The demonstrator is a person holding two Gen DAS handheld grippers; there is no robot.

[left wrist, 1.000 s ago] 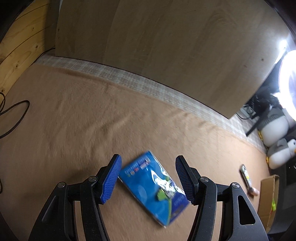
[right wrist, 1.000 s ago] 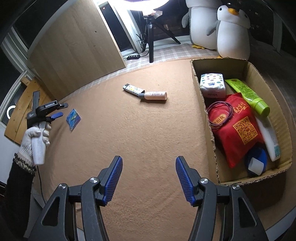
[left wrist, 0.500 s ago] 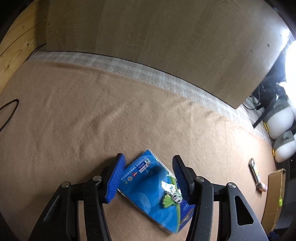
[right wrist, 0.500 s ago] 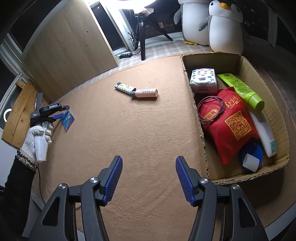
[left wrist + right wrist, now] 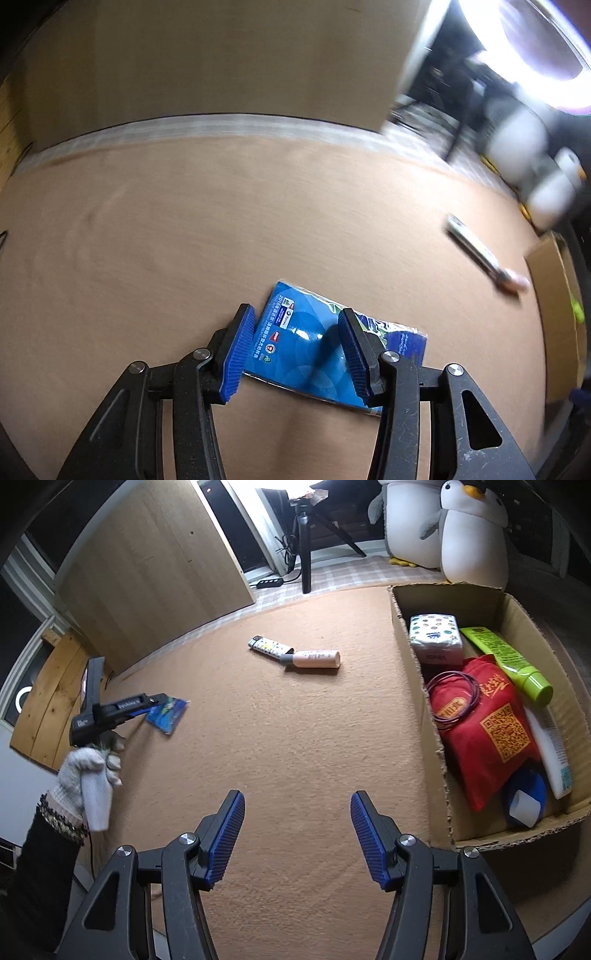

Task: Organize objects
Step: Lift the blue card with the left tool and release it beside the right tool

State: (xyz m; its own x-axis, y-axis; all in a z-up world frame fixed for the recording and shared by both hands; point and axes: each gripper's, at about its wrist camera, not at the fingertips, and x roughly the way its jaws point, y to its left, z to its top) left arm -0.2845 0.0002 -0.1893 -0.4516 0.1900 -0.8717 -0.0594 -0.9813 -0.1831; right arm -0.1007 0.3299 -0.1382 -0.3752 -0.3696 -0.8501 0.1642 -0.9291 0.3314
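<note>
A flat blue packet (image 5: 306,332) lies on the tan carpet (image 5: 221,229). My left gripper (image 5: 295,350) stands over it with its jaws closing. The left pad sits beside the packet's short edge, the right pad over its middle, and I see no firm pinch. From the right wrist view, the left gripper (image 5: 147,705) is held in a gloved hand (image 5: 85,771) at the far left, its tip at the packet (image 5: 168,714). My right gripper (image 5: 297,834) hangs open over bare carpet with nothing between its fingers.
A cardboard box (image 5: 417,686) at the right holds a red bag, tissues, a green tube and other items. A patterned lighter (image 5: 267,646) and a pink bottle (image 5: 317,659) lie mid-carpet. A wooden panel (image 5: 155,572), a tripod and plush penguins (image 5: 469,531) stand behind.
The left gripper's jaws have narrowed around the packet. Its view has rolled and swung right, so the packet now lies crosswise under the right finger. The right gripper has barely moved.
</note>
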